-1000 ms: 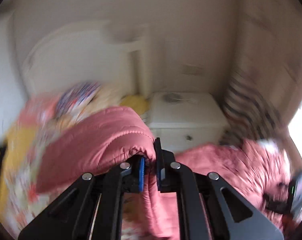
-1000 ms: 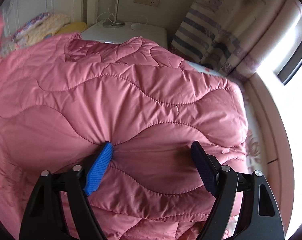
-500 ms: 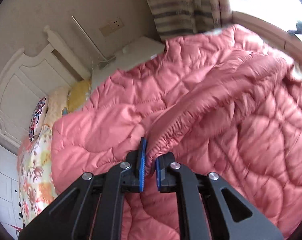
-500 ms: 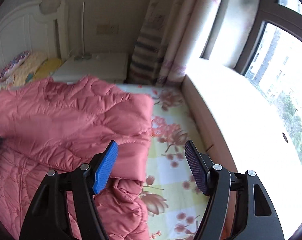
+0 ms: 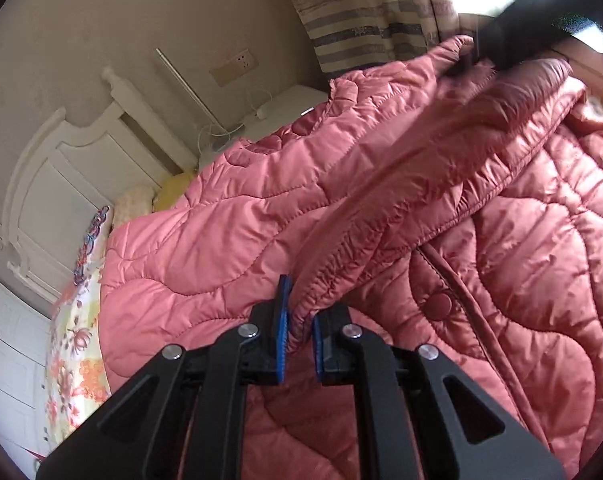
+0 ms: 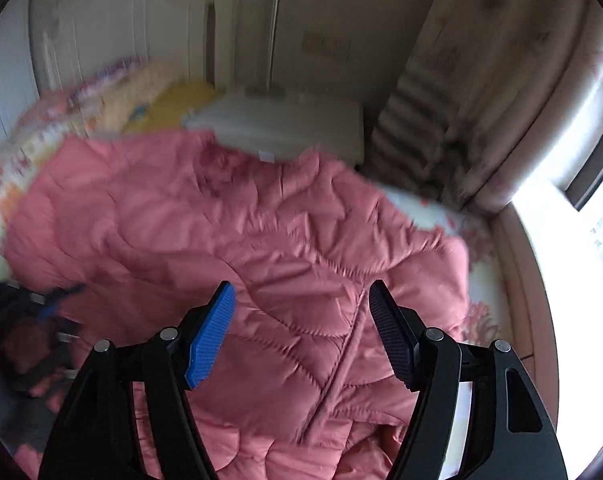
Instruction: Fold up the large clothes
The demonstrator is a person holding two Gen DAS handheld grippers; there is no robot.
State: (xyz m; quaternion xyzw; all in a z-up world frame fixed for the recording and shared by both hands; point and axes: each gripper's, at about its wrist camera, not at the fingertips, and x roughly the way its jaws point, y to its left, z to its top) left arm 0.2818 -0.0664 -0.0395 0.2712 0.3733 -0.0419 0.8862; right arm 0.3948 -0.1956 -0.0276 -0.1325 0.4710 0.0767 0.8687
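Between the blue pads of the left gripper [image 5: 299, 334] sits the gathered cuff of the pink quilted jacket's [image 5: 237, 240] sleeve [image 5: 381, 216], pinched tight. The sleeve stretches up and away to the right, across the jacket body spread beyond the fingers. The grip catches only the cuff's edge (slippery fabric, by its sheen), so a sharp tug may pull it free and spoil the fold.

Ahead of the right gripper [image 6: 301, 332], jaws standing wide and empty, the jacket lies on the floral bedsheet [image 6: 475, 276]. The view is blurred; closing now risks bunching several layers.
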